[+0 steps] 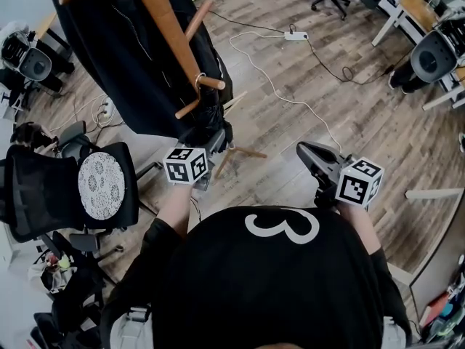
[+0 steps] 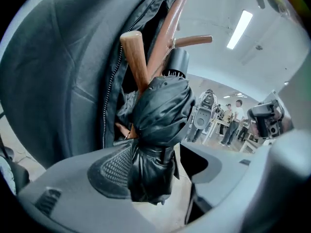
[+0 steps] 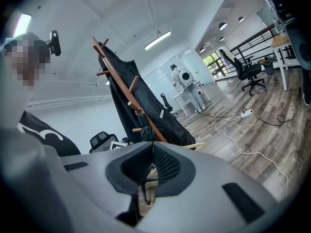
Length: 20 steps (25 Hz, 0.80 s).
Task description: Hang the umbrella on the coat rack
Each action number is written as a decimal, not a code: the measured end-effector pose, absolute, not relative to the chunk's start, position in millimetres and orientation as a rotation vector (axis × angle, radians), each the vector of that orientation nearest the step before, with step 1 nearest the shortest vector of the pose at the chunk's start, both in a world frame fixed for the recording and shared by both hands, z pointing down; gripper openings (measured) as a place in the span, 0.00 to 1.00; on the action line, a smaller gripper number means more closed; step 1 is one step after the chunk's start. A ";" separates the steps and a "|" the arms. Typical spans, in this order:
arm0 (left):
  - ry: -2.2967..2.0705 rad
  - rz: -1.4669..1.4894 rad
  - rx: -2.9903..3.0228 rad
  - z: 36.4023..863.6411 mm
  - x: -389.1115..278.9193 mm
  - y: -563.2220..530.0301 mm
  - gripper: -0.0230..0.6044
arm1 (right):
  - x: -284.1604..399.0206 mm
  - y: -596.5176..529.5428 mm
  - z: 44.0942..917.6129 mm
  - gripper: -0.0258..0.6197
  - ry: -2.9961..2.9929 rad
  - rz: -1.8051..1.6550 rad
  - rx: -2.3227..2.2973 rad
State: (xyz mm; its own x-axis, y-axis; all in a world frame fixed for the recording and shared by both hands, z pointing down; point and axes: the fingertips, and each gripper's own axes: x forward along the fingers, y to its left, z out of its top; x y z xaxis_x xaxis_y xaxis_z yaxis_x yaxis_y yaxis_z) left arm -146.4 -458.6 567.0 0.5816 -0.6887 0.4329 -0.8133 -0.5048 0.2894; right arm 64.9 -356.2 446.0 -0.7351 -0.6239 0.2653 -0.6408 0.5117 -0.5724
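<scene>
The wooden coat rack (image 1: 168, 31) leans across the top of the head view with a black coat (image 1: 123, 57) draped on it. A folded black umbrella (image 2: 163, 115) hangs against the rack's pole (image 2: 167, 28), beside a wooden peg (image 2: 135, 57). My left gripper (image 2: 160, 176) is open around the umbrella's lower end: the left pad (image 2: 109, 171) lies against the fabric and the right jaw stands apart. Its marker cube (image 1: 186, 164) sits just below the coat. My right gripper (image 3: 150, 152) is shut on nothing, held back to the right (image 1: 306, 151), facing the rack (image 3: 127, 93).
A black office chair with a patterned round cushion (image 1: 102, 184) stands at the left. A white cable and power strip (image 1: 294, 35) run over the wooden floor beyond the rack's feet (image 1: 243, 151). More chairs and desks (image 1: 407, 13) line the far right.
</scene>
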 end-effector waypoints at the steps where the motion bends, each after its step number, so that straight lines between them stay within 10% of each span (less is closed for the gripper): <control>1: -1.225 0.371 2.348 569.2 -149.5 -457.6 0.52 | 64.9 -353.9 444.7 0.08 -2.714 1.040 1.132; 20: -1.101 0.030 2.484 406.9 -104.7 -325.4 0.49 | 68.2 -250.8 409.9 0.08 -2.827 0.936 1.014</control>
